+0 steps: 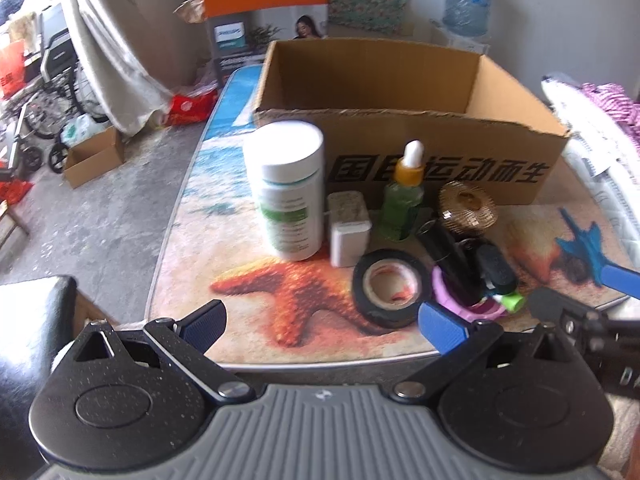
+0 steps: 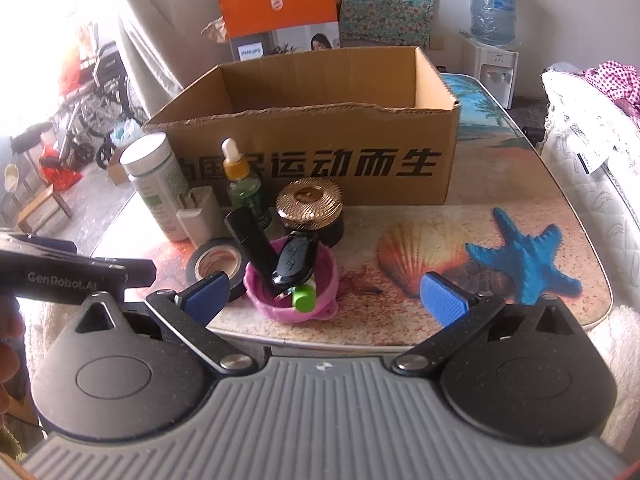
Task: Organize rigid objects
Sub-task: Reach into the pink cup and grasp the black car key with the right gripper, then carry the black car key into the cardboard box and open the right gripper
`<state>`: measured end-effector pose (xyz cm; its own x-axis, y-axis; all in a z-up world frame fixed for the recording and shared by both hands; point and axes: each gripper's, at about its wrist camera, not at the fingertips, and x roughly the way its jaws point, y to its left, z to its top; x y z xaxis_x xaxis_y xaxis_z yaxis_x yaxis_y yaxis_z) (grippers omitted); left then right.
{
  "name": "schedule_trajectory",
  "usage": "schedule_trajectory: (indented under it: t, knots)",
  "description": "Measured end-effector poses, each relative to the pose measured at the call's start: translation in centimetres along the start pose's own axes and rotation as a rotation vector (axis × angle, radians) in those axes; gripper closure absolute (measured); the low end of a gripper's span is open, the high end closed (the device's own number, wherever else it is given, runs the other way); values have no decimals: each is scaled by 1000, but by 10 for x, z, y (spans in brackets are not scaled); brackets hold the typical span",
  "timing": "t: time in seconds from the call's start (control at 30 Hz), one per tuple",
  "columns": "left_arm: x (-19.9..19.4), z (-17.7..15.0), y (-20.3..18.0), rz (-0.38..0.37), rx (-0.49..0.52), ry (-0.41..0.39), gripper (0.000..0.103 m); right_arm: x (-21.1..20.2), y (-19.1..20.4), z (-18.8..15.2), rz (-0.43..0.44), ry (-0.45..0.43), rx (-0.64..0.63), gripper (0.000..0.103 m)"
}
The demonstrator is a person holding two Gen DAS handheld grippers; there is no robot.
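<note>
An open cardboard box (image 1: 440, 148) (image 2: 320, 160) stands at the back of the table. In front of it are a white pill bottle (image 1: 290, 188) (image 2: 154, 184), a white charger plug (image 1: 348, 228) (image 2: 198, 216), a green dropper bottle (image 1: 404, 196) (image 2: 244, 188), a gold-lidded jar (image 1: 466, 208) (image 2: 310, 208), a black tape roll (image 1: 390, 286) (image 2: 216, 266) and a purple cup (image 2: 292, 288) (image 1: 468, 304) holding a black stick, a car key and a green piece. My left gripper (image 1: 320, 324) is open, just short of the tape. My right gripper (image 2: 324, 296) is open around the cup's near side.
The table (image 2: 500, 220) has a beach print with starfish and a shell. A mattress and clothes (image 2: 592, 128) lie to the right. A wheelchair (image 2: 96, 88), small boxes and bags crowd the floor on the left. A water dispenser (image 2: 492, 40) stands behind.
</note>
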<state>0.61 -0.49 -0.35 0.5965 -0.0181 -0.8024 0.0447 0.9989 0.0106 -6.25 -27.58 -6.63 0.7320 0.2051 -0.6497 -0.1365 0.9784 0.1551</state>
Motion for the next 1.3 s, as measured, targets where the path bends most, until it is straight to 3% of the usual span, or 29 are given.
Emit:
schedule_trajectory:
  t: [0.17, 0.37, 0.53, 0.67, 0.77, 0.87, 0.93, 1.07, 1.3]
  knots:
    - [1, 2, -8, -105, 35, -48, 0, -4, -30, 6, 55, -55, 92, 1]
    - [7, 2, -23, -258, 82, -90, 7, 5, -70, 11, 169, -40, 254, 4]
    - [13, 7, -48, -352, 170, -70, 36, 32, -89, 16, 338, 46, 410, 24]
    - [18, 9, -66, -398, 227, -66, 48, 60, -86, 22, 438, 132, 475, 44]
    - [25, 14, -74, -422, 246, -41, 63, 77, -82, 24, 456, 199, 499, 56]
    - [35, 18, -78, -429, 248, -4, 66, 92, -76, 26, 454, 252, 493, 66]
    - [41, 20, -79, -424, 246, 19, 70, 98, -74, 28, 452, 274, 480, 67]
    - [49, 20, -77, -442, 237, 47, 70, 109, -69, 31, 448, 317, 469, 75]
    - [51, 23, -78, -448, 241, 59, 67, 124, -60, 33, 453, 361, 465, 79]
